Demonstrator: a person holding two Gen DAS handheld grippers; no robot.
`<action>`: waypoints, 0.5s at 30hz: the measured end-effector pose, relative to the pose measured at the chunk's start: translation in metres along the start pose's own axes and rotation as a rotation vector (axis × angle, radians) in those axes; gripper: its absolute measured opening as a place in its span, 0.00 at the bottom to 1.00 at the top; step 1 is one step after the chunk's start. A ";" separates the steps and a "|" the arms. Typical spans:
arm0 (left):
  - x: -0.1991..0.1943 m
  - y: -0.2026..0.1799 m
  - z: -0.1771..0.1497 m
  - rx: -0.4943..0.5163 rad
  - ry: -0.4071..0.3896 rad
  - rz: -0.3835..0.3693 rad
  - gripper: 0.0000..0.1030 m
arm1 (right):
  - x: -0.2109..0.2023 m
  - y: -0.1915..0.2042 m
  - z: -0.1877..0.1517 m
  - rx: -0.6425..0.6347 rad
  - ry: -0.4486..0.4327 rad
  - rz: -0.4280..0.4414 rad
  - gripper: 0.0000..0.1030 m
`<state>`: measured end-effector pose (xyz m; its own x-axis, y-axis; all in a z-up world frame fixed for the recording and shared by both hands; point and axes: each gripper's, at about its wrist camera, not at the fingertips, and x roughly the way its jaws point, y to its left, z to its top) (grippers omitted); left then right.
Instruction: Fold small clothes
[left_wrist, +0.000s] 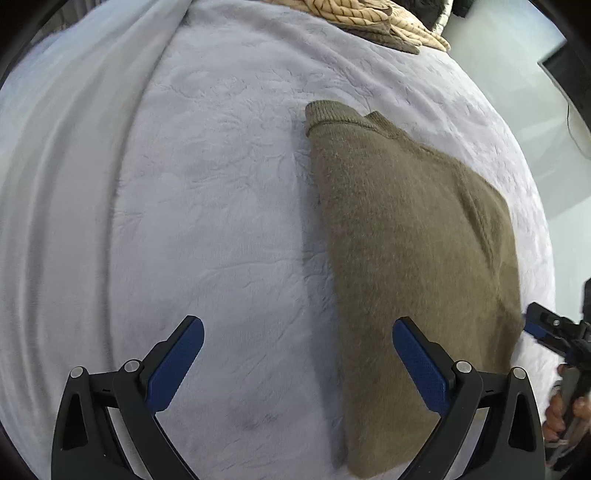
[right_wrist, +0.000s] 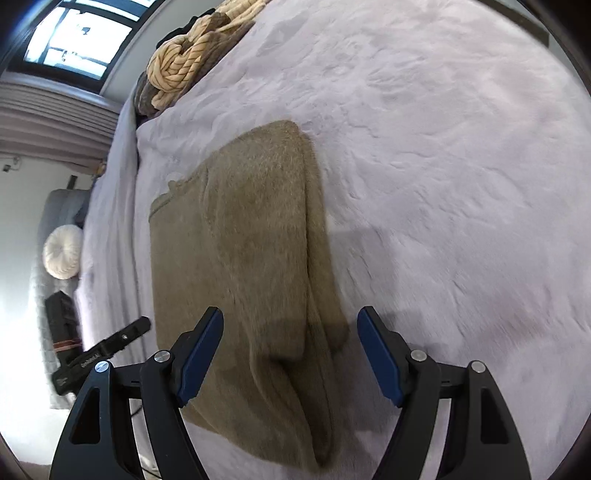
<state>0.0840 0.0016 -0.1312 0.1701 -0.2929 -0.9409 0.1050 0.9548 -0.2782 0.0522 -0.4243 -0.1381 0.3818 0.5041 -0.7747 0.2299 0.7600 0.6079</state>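
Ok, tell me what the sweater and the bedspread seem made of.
Sweater: olive-brown knit, probably wool or a wool blend; fuzzy nap, ribbed cuff. Bedspread: pale lilac plush, likely synthetic fleece; soft matte pile with an embossed pattern.

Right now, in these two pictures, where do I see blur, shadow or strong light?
Left wrist view: sharp; the brown sweater casts a soft shadow on the blanket along its left edge; fisheye bends the bed. Right wrist view: slight motion blur on the blanket at right; the window is overexposed; gripper shadows fall on the sweater's near end.
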 end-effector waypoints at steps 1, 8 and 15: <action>0.004 -0.001 0.003 -0.006 0.016 -0.035 0.99 | 0.004 -0.003 0.005 0.006 0.013 0.025 0.76; 0.036 -0.014 0.022 -0.021 0.056 -0.209 0.99 | 0.035 -0.017 0.030 0.036 0.106 0.196 0.77; 0.055 -0.043 0.031 0.018 0.075 -0.260 0.99 | 0.056 0.003 0.040 -0.032 0.150 0.261 0.80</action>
<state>0.1195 -0.0571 -0.1652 0.0624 -0.5226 -0.8503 0.1533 0.8469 -0.5092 0.1104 -0.4101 -0.1722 0.2869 0.7376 -0.6112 0.1118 0.6079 0.7861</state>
